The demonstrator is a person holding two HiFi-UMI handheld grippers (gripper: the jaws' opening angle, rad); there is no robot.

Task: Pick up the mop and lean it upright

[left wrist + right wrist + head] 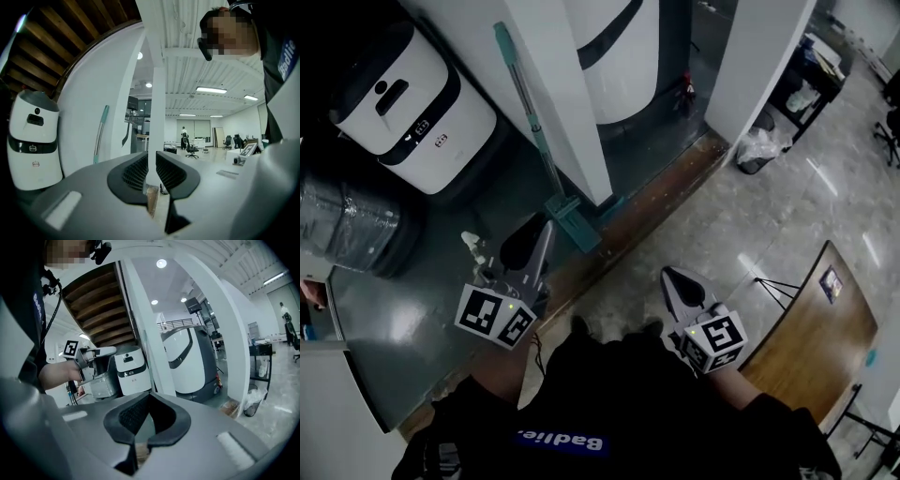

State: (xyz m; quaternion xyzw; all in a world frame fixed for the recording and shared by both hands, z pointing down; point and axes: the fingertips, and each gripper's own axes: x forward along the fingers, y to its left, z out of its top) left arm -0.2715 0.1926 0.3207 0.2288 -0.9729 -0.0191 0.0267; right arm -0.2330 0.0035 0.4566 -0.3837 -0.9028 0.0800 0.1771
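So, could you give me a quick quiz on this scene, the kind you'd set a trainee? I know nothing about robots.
1. True or false: the mop is lying down flat.
2. In the head view, what stands to the left of the mop? A) a white machine B) a red ladder C) a bicycle
3. Short answer: which holds the mop, the left gripper or the right gripper?

Key:
1. False. It leans upright against the white pillar.
2. A.
3. Neither. Both sets of fingers are empty and apart from the mop.
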